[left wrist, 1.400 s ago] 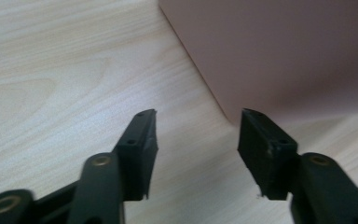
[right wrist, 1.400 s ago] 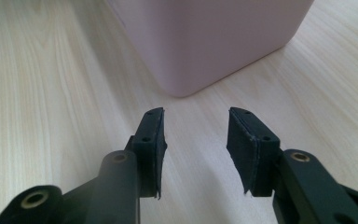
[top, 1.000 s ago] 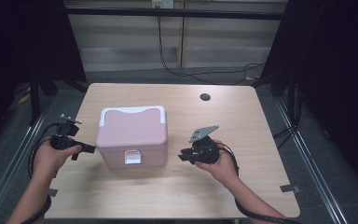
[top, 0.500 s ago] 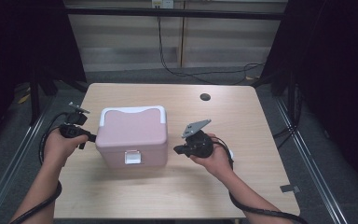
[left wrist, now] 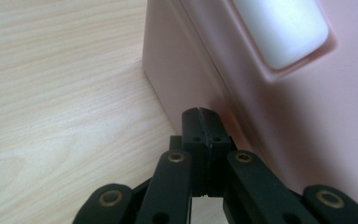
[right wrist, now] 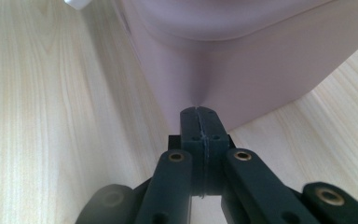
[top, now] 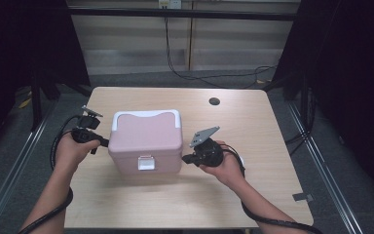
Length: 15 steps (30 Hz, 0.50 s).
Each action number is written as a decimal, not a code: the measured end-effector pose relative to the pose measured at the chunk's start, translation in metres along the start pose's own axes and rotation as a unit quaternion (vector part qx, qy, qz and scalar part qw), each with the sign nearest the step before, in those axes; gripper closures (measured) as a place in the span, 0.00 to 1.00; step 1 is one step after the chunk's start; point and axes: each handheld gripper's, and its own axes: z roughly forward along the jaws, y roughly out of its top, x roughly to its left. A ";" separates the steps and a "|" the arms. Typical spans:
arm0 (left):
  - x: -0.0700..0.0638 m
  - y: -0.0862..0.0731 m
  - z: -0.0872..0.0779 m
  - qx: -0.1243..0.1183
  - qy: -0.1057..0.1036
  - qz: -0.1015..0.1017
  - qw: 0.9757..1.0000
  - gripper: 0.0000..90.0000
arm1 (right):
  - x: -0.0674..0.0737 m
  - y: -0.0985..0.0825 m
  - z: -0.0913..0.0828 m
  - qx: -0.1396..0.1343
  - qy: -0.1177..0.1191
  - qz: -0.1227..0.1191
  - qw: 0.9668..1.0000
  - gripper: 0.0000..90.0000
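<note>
Tools, left (top: 102, 142) and right (top: 187, 158), jaws together, flank the pink box (top: 146, 140) on the counter (top: 253, 126); lid latched, shifting not begun

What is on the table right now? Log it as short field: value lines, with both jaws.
box: pink box with white handle and front latch, lid closed, standing on the table
table: light wooden table
left gripper: left gripper at the box's left side, jaws shut, nothing between them
right gripper: right gripper at the box's right side near a lower corner, jaws shut, nothing between them
contact: whether either tip touches the box cannot be told
</note>
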 end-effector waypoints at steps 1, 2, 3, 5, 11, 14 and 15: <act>0.000 0.000 0.000 0.000 0.000 0.000 1.000 1.00 | 0.000 0.000 0.000 0.000 0.000 0.000 1.000 1.00; -0.002 0.002 0.002 0.001 0.001 0.008 1.000 1.00 | -0.001 -0.002 -0.003 -0.002 -0.001 0.002 1.000 1.00; -0.002 0.002 0.002 0.001 0.001 0.008 1.000 1.00 | -0.001 -0.002 -0.003 -0.002 -0.001 0.002 1.000 1.00; -0.006 0.004 0.004 0.002 0.000 0.009 1.000 1.00 | -0.003 -0.005 -0.005 -0.003 -0.002 0.005 1.000 1.00; -0.016 0.010 0.013 -0.003 -0.029 0.015 0.999 0.99 | -0.002 -0.007 -0.008 -0.013 0.004 0.007 1.000 1.00; -0.020 0.014 0.014 -0.001 -0.008 0.019 1.000 0.97 | -0.002 -0.007 -0.010 -0.002 -0.003 0.001 1.000 1.00; -0.020 0.015 0.013 -0.005 -0.009 0.017 1.000 0.96 | -0.003 -0.009 -0.011 -0.001 -0.005 0.001 1.000 1.00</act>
